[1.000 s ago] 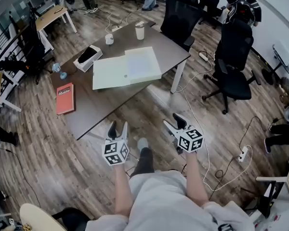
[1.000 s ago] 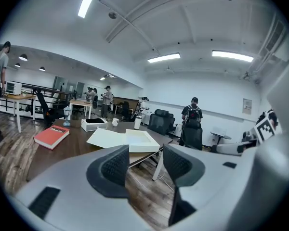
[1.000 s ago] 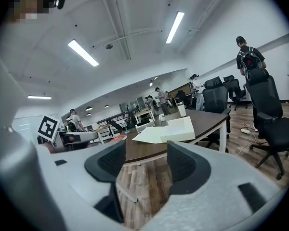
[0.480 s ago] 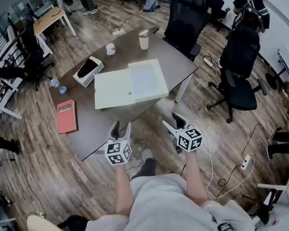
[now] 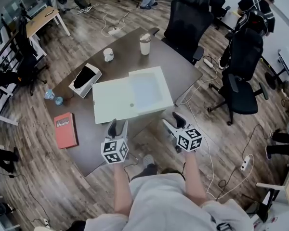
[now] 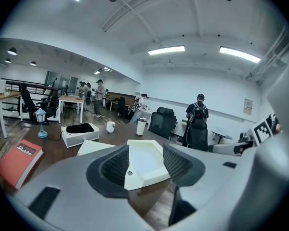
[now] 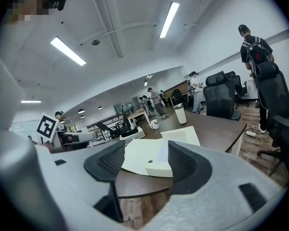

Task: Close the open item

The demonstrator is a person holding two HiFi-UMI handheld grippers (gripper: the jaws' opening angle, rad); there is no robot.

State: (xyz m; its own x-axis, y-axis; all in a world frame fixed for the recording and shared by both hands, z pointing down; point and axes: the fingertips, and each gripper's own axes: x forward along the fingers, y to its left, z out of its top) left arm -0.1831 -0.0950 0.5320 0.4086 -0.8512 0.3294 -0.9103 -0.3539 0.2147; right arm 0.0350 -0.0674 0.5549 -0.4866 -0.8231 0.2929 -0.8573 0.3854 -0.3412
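Jaws on both grippers are standing wide apart, gripping nothing.

Head view: the open white box [image 5: 135, 97] is lying flat on the table [image 5: 173, 61] straight ahead, its long axis running left to right. The left gripper [image 5: 118, 127] is hovering just short of the lid half [image 5: 113, 101], nearer than the right gripper [image 5: 174, 121].

Left gripper view: the box is showing between the jaws, untouched.

Right gripper view: it is lying ahead, stretching a little leftward.

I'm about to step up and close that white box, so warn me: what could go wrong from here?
The white box lies near the front edge of the table; swinging its flat lid over with the tray unsteadied might slide it off. The lid lies flush, so the open fingers of the left gripper may fail to get under it. A cable crosses the floor beside the feet: a trip risk.
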